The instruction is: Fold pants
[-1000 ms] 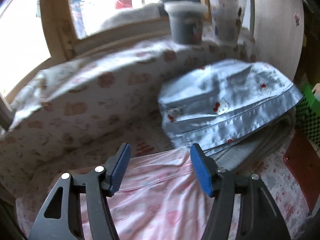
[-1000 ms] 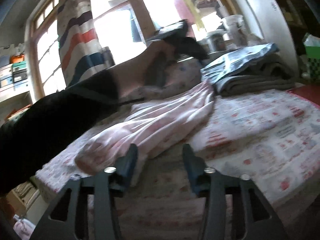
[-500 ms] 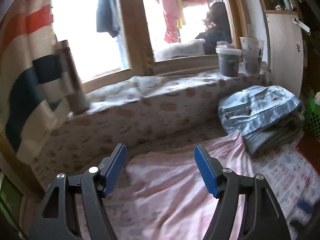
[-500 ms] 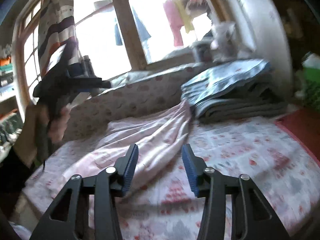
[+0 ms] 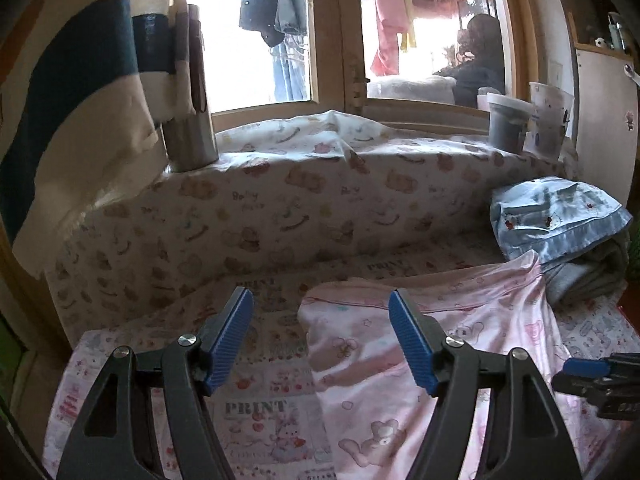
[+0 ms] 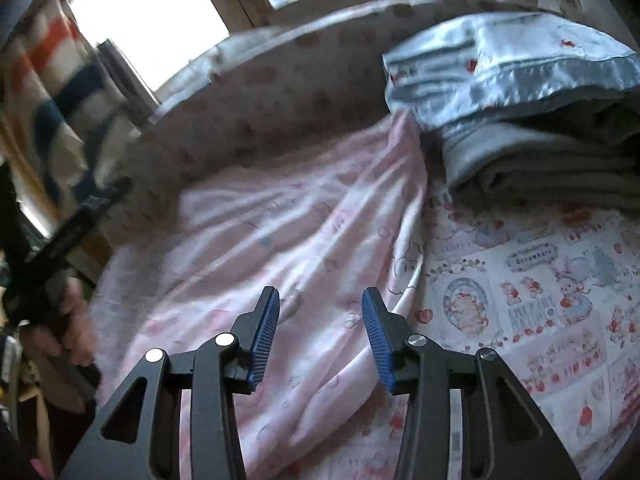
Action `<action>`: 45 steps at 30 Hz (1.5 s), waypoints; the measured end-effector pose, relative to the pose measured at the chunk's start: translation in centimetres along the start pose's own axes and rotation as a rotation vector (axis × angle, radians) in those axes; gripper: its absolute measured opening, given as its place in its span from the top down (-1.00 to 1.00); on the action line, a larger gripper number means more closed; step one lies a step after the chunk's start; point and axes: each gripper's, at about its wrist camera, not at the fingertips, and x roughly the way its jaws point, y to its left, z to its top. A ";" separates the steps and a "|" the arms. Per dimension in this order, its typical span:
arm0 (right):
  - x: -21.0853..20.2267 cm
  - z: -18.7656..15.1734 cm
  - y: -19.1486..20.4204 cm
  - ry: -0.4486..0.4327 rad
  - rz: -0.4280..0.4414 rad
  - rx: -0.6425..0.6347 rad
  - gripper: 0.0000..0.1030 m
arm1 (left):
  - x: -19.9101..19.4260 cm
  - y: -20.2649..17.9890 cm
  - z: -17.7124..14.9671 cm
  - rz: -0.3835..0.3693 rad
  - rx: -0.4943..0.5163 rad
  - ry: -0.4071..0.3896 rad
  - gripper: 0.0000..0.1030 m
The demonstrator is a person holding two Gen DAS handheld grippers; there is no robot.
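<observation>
Nearest in the left wrist view, the left gripper point(image 5: 320, 340) hovers with its jaws well apart and nothing between the blue pads. Just under and ahead of it lies one end of the pink printed pants point(image 5: 420, 340): a straight cut edge runs away from the camera between the two fingers, so pink cloth sits below the right-hand finger and the bare patterned bedsheet point(image 5: 256, 408) below the left-hand one. That edge is the nearest thing for this gripper to take, and it lies slightly to the right of the jaws' midline.

The right gripper point(image 6: 320, 336) hangs above the middle of the pants, its jaws apart and empty, narrower than the left's. The long side edge of the cloth runs just to the right of its fingers.

From there the pants stretch away as one long strip, the axis running from the left gripper's end toward the far right, where the cloth narrows and its tip tucks under a folded light-blue blanket point(image 6: 508, 52) stacked on a grey blanket point(image 6: 540, 160). The left hand point(image 6: 68, 320) is seen at the near-left end of the strip.

A fold along that length would probably need the far tip freed first; the right gripper is the nearer of the two to it.
</observation>
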 end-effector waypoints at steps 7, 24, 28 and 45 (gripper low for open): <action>0.8 -0.6 0.2 -0.022 -0.075 -0.016 0.97 | 1.5 1.4 -1.2 -0.039 -0.079 0.088 -0.34; 0.3 0.9 -0.6 0.029 -0.001 0.040 -0.04 | 1.8 1.5 -2.1 -0.006 -0.091 0.107 -0.34; 1.8 1.2 0.6 0.078 -0.059 0.013 0.16 | 1.9 1.0 -2.3 0.013 -0.064 0.104 -0.34; -1.5 -0.2 -0.3 -0.060 -0.225 -0.031 0.99 | 2.5 0.8 -2.7 0.018 -0.061 0.154 -0.34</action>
